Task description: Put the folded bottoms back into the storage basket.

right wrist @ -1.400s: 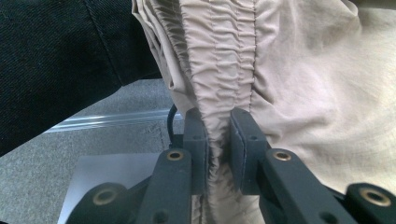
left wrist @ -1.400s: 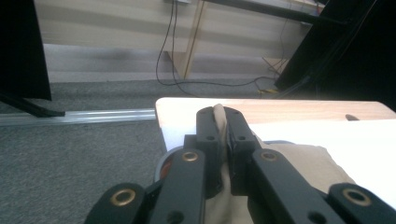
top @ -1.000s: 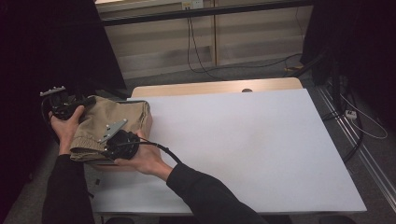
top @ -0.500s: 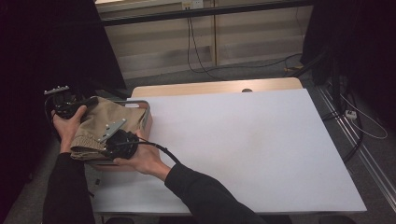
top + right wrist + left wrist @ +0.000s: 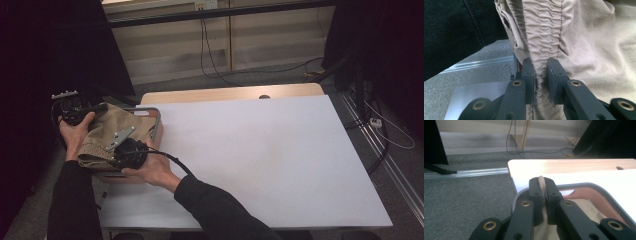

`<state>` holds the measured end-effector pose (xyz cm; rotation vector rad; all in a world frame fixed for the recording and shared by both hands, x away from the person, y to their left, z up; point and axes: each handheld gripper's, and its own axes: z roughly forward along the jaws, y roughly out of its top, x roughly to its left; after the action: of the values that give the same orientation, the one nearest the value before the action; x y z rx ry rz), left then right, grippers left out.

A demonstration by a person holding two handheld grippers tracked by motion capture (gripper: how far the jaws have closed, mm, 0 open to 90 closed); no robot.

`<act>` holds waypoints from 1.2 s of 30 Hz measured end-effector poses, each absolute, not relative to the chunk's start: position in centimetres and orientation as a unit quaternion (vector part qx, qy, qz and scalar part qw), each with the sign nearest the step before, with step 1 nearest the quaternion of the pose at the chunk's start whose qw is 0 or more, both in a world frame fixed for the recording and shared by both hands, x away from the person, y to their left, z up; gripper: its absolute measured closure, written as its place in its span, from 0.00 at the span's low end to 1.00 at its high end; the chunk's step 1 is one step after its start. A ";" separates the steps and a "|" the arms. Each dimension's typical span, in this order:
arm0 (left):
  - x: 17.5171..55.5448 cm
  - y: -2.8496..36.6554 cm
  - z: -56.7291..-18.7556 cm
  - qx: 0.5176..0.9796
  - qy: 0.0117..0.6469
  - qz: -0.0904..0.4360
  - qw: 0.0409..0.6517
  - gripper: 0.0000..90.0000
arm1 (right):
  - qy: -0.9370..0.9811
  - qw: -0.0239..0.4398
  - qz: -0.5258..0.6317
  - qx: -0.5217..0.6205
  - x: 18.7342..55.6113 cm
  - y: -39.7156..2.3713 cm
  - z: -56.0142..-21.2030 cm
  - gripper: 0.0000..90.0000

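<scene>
The left claw (image 5: 543,192) is pinching a fold of the beige garment (image 5: 112,135), while the right claw (image 5: 541,75) is clamping its gathered waistband. The garment is hanging between both claws, above the grey-rimmed tray (image 5: 158,124) at the surface's (image 5: 260,150) corner.

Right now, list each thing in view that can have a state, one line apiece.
Beige garment: bunched, lying in the tray, gripped at two spots.
Tray: at the table's left edge, holding the garment.
Left gripper: shut on the garment's edge.
Right gripper: shut on the gathered waistband.
</scene>
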<state>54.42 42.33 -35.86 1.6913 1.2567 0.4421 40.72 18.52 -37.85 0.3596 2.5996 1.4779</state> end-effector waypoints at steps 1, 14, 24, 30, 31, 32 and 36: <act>54.4 42.3 -35.9 0.692 0.515 0.181 0.472 0.97 | 0.861 0.063 0.489 0.121 40.8 18.6 -38.0 0.86; 54.6 42.0 -36.4 0.695 0.511 0.180 0.472 0.96 | 0.869 0.058 0.476 0.124 40.9 19.0 -38.9 0.86; 54.4 42.1 -36.9 0.694 0.521 0.189 0.460 0.84 | 0.865 0.054 0.481 0.131 40.9 18.3 -39.2 0.64; 53.8 42.5 -37.1 0.691 0.530 0.194 0.452 0.66 | 0.858 0.043 0.491 0.144 41.3 17.4 -39.1 0.46; 53.7 42.7 -37.1 0.688 0.531 0.196 0.454 0.64 | 0.858 0.044 0.490 0.148 41.4 17.3 -39.1 0.45; 53.5 42.9 -37.1 0.685 0.535 0.195 0.455 0.61 | 0.858 0.045 0.489 0.152 41.5 17.2 -39.1 0.43; 52.8 43.6 -36.9 0.684 0.542 0.203 0.445 0.52 | 0.856 0.046 0.491 0.157 41.6 16.7 -39.0 0.39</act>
<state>52.78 43.62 -36.90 1.6945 1.3432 0.5028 41.60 16.72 -38.98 0.4799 2.6114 1.4993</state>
